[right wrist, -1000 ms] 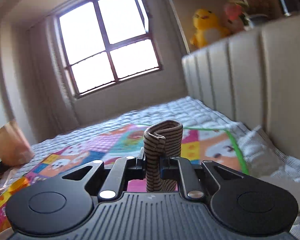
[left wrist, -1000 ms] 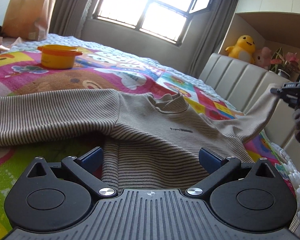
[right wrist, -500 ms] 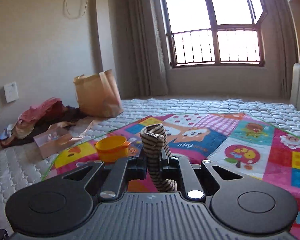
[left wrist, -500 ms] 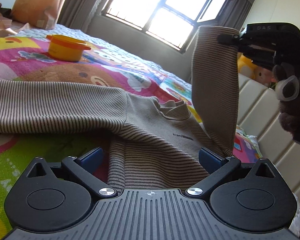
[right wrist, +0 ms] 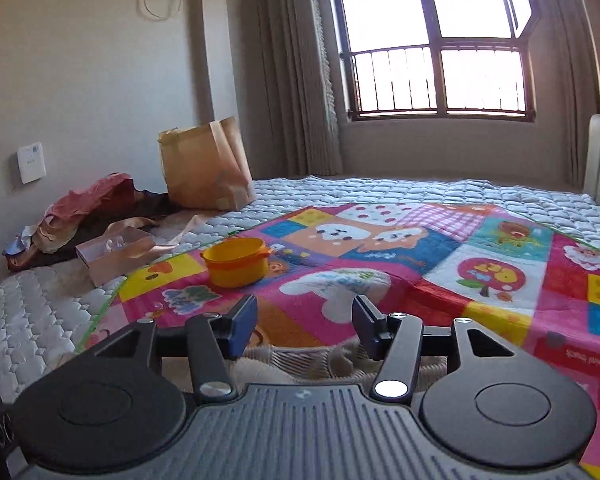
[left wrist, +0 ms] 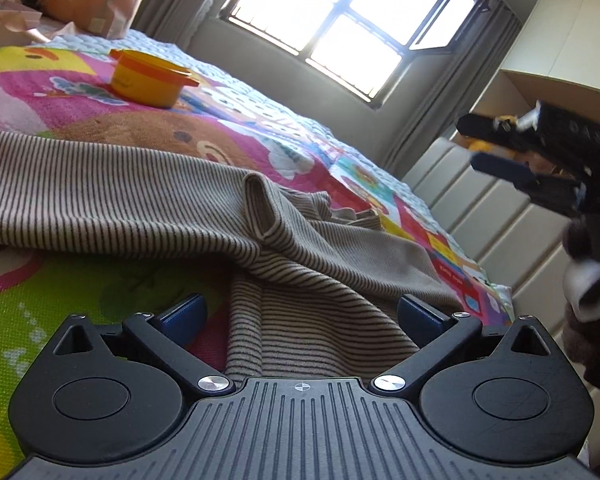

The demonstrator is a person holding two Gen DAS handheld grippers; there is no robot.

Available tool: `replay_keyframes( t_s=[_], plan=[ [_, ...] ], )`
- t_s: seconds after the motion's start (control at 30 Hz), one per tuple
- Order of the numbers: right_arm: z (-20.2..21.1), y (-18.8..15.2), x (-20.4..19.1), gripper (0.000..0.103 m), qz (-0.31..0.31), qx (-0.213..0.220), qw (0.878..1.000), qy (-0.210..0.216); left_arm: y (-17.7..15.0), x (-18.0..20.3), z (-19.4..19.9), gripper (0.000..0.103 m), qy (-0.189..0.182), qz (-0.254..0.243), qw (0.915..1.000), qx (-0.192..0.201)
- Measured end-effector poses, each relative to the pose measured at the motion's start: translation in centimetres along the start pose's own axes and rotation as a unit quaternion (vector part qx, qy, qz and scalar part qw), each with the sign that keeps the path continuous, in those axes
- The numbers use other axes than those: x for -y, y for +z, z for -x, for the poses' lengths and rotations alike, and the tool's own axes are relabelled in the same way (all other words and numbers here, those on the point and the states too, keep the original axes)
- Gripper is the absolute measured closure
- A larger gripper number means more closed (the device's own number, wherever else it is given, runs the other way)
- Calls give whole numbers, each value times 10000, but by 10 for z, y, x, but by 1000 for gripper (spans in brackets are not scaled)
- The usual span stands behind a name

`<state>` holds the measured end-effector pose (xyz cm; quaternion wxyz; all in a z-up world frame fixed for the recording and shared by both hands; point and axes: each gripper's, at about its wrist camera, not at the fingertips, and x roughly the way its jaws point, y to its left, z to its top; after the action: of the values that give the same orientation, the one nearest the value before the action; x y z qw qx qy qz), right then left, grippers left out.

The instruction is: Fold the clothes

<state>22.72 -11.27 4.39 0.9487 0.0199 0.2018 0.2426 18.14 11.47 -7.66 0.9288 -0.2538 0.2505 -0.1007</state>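
Note:
A beige striped sweater [left wrist: 300, 248] lies spread on the colourful play mat [left wrist: 60, 92]. One sleeve is folded across its body, with the cuff [left wrist: 260, 204] near the collar. My left gripper [left wrist: 300, 312] sits low at the sweater's hem and is open. Fabric lies between its blue fingers [left wrist: 184, 312], untouched by the pads. My right gripper [left wrist: 470, 143] hovers above the sweater's right side. In the right wrist view, the right gripper [right wrist: 304, 320] has its jaws opening with nothing between them. The sweater [right wrist: 300, 360] lies just below it.
A yellow-orange pot [right wrist: 236, 264] stands on the mat beyond the sweater. At the far left of the bed are a brown paper bag [right wrist: 204, 164], a pile of clothes [right wrist: 88, 208] and a small box [right wrist: 116, 252]. A padded headboard [left wrist: 500, 220] borders the right.
The right gripper carried the sleeve up and leftward over the sweater's body, then let it go. The sleeve now rests on the body. The left gripper rolled slightly in place.

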Motion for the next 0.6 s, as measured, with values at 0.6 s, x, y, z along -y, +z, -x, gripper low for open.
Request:
replay_keyframes(
  t_s=[0.6],
  plan=[
    [63,-155,71,34,-926,-397,9886,-1116,29,-27,59,0,901,528,9943,216]
  ],
)
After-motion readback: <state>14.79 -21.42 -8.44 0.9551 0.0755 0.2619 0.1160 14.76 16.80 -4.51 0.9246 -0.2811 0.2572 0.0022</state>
